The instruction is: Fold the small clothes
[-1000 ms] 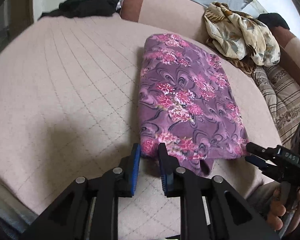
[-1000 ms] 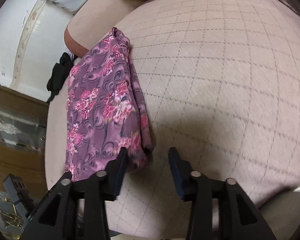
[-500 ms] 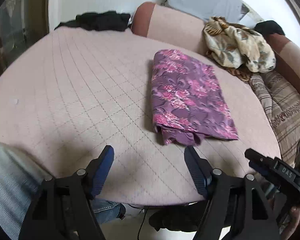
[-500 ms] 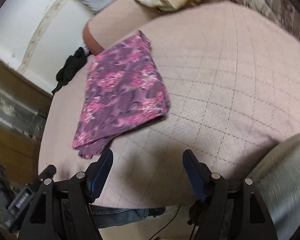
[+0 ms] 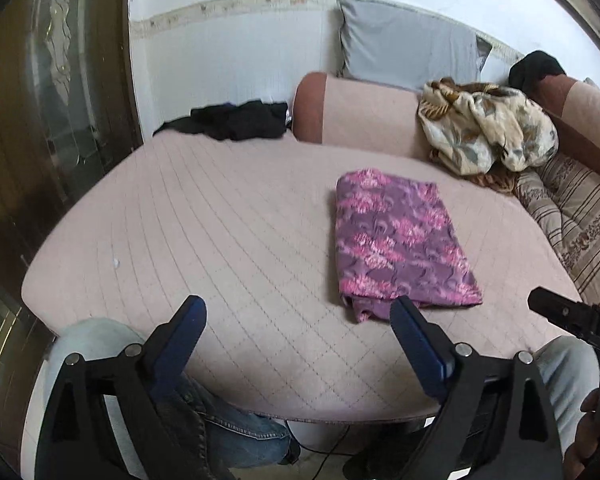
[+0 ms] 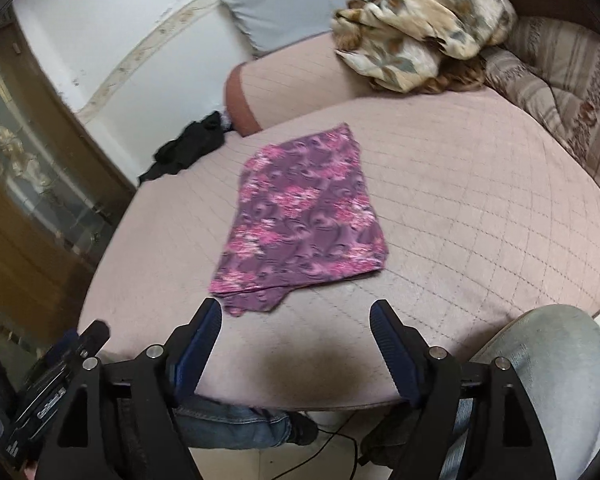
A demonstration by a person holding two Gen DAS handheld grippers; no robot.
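Note:
A purple cloth with pink flowers point(image 5: 400, 240) lies folded into a flat rectangle on the pink quilted surface point(image 5: 220, 240). It also shows in the right wrist view point(image 6: 304, 216). My left gripper point(image 5: 298, 326) is open and empty, pulled back over the near edge, left of the cloth's near end. My right gripper point(image 6: 296, 328) is open and empty, just short of the cloth's near edge. Neither touches the cloth.
A crumpled cream floral cloth point(image 5: 484, 128) lies at the back right on a bolster point(image 5: 360, 112). A black garment point(image 5: 232, 120) lies at the far edge. A grey pillow point(image 5: 404, 56) leans on the wall. A striped cushion point(image 5: 580, 216) is at right. Knees point(image 6: 548, 364) are below the edge.
My left gripper let go of the cloth's near corner and opened wide. Both grippers pulled back and up, away from the cloth. The cloth now lies flat and alone.

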